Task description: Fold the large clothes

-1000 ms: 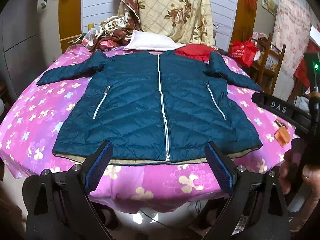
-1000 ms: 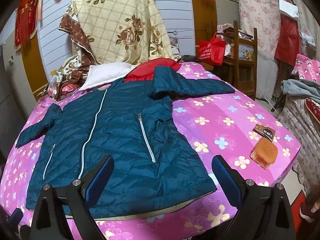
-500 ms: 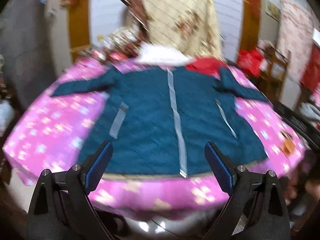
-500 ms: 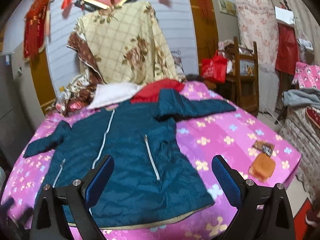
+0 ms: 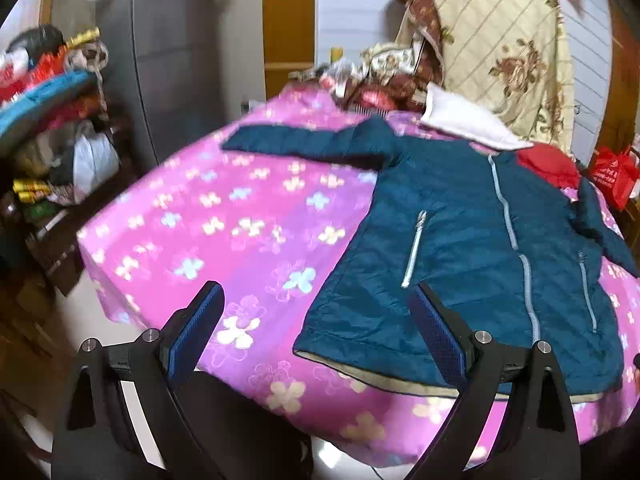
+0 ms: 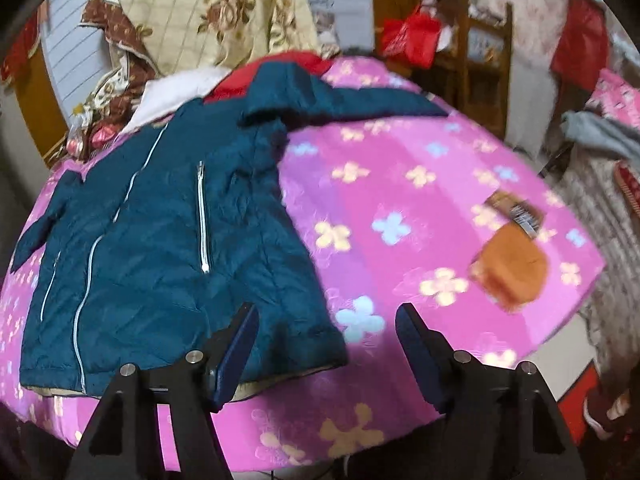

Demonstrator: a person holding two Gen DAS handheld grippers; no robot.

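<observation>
Item one: a dark teal quilted puffer jacket (image 5: 472, 240) with pale zips, lying flat and face up on the bed, front zipped, both sleeves spread outward, a beige lining showing along the hem at the near edge.

Item two: the bed, dressed in a magenta bedspread (image 5: 240, 232) printed with cream and blue flowers.

Item three: my left tongs (image 5: 316, 332), blue pads set wide, nothing between them. They hang above the jacket's lower corner on my left side, one pad over bare bedspread, the other over the hem.

Item four: my right tongs (image 6: 326, 344), jaws having just been closing from their widest yet standing apart, no cloth pinched. They hang above the jacket's other lower corner (image 6: 320, 344), one pad over the hem, the other over bedspread.

Item five: an orange knitted pouch (image 6: 512, 272) and a small dark printed packet (image 6: 516, 210), touching each other near the bed's right edge, well apart from the jacket.

Item six: at the head of the bed, a white pillow (image 5: 464, 124), a red garment (image 5: 548, 164) just beside the jacket's collar, and a cream floral quilt (image 5: 504, 40) draped upright behind.

Item seven: a red carrier bag (image 6: 412, 36) by a wooden chair (image 6: 484, 60) beyond the far right corner.
</observation>
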